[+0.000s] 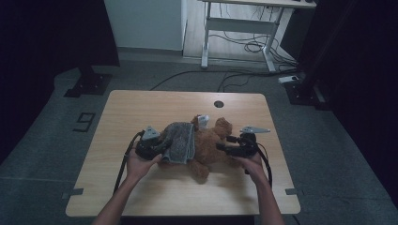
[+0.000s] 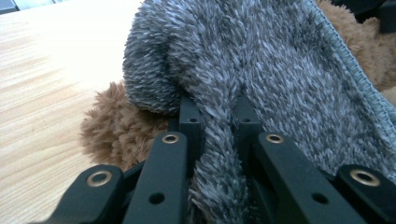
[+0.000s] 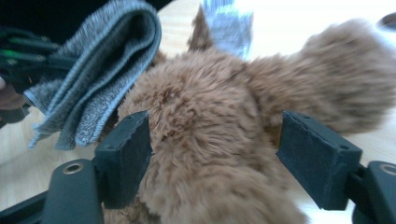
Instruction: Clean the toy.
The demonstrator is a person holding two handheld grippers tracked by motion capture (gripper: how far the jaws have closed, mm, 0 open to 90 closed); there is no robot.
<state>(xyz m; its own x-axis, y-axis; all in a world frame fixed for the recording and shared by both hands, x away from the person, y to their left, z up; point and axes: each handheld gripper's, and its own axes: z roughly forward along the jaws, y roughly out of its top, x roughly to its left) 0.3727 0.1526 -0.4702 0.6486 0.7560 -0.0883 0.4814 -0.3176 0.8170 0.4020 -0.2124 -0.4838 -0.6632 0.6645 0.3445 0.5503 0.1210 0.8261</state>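
A brown plush bear [image 1: 212,139] lies at the middle of the wooden table [image 1: 141,187]. A folded grey fleecy cloth [image 1: 180,138] is draped over its left side. My left gripper [image 1: 157,147] is shut on a fold of the grey cloth [image 2: 261,60], which is pinched between its jaws [image 2: 217,123]; brown fur [image 2: 116,135] shows beneath. My right gripper [image 1: 225,149] is open at the bear's right side. Its pads [image 3: 126,154] straddle a thick part of the bear [image 3: 205,126], with the gripper's middle [image 3: 215,135] on the fur. The cloth [image 3: 93,79] hangs at the left there.
A white tag [image 1: 202,119] sticks up at the bear's far end. A round cable hole [image 1: 218,103] sits near the table's far edge. Beyond the table, a white desk frame [image 1: 205,42] and loose cables [image 1: 244,47] lie on the floor.
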